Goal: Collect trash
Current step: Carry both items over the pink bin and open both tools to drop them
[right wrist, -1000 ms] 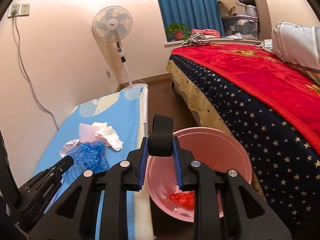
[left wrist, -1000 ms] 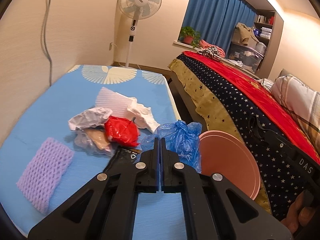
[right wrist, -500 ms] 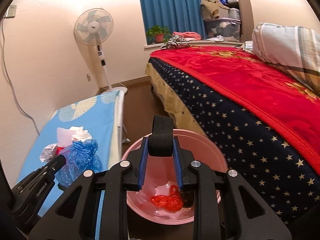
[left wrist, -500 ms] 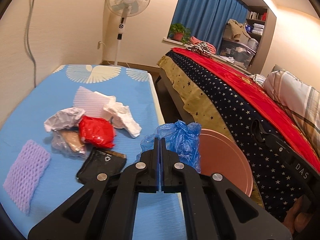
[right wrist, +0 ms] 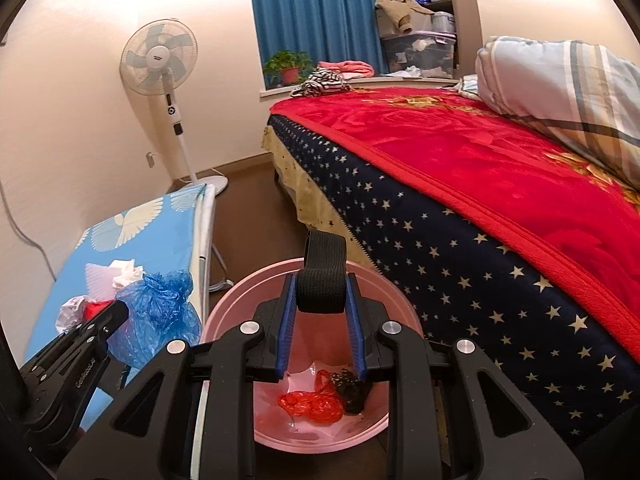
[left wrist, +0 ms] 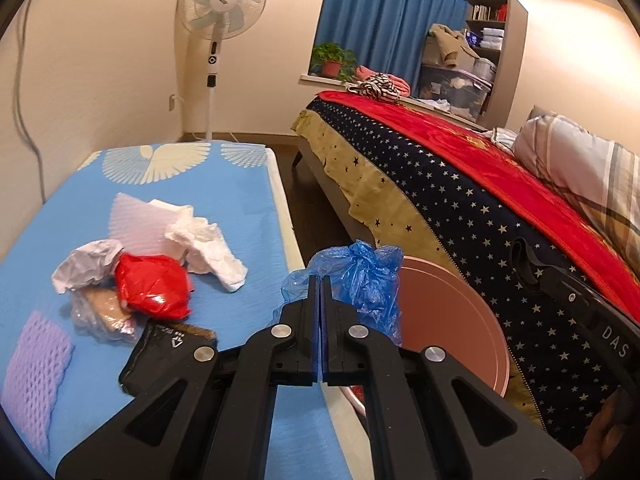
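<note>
Blue plastic bag (left wrist: 360, 276) pinched in left gripper (left wrist: 320, 280) beside pink bucket (right wrist: 240, 312), right gripper (right wrist: 322, 292) clamping its black strap (right wrist: 325, 276); red scraps binned, pile remaining on blue mat (left wrist: 200, 208).

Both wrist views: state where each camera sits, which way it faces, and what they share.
Left wrist: behind the left gripper, jaws shut on the blue plastic bag, facing the trash-strewn blue mat.
Right wrist: behind the right gripper, jaws gripping the black strap over the pink bin; the left gripper also shows.
Shared: bag, bin, mat, standing fan, bed.
</note>
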`<state>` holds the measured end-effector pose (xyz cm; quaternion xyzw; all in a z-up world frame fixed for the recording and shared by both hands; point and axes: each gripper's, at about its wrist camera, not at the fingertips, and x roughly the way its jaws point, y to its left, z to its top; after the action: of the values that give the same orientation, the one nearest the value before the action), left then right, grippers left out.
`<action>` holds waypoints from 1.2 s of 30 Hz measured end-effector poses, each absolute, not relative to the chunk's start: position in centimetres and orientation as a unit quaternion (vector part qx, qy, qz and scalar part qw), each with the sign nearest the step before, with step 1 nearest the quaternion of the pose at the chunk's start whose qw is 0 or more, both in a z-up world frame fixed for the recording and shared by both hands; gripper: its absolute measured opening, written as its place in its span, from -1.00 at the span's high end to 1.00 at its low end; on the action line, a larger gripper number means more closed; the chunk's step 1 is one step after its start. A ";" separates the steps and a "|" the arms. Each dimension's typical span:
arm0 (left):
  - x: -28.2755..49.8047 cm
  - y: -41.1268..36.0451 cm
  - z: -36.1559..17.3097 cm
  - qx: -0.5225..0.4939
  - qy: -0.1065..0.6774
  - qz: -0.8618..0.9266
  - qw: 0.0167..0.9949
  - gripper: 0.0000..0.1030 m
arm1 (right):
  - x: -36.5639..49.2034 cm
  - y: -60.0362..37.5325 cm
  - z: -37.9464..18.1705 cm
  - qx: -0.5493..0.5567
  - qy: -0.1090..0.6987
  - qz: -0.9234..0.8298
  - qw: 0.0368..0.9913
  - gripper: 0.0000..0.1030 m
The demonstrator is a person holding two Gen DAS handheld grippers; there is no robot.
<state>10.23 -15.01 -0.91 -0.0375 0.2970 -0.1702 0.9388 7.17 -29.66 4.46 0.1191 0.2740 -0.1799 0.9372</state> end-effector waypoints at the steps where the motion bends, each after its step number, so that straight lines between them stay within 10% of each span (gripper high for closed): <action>1: 10.3 -15.2 -1.0 -0.036 0.297 -0.171 0.939 1.00 | 7.2 -29.7 4.4 0.119 0.274 -0.181 0.937 0.53; 36: 12.4 -18.2 -3.4 -0.039 0.328 -0.203 0.922 0.97 | 8.6 -30.4 3.1 0.116 0.289 -0.214 0.926 0.50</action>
<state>12.37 -18.25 -3.38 -0.0392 0.3277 -0.2028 0.9219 8.61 -30.42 3.11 0.1163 0.2894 -0.2143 0.9256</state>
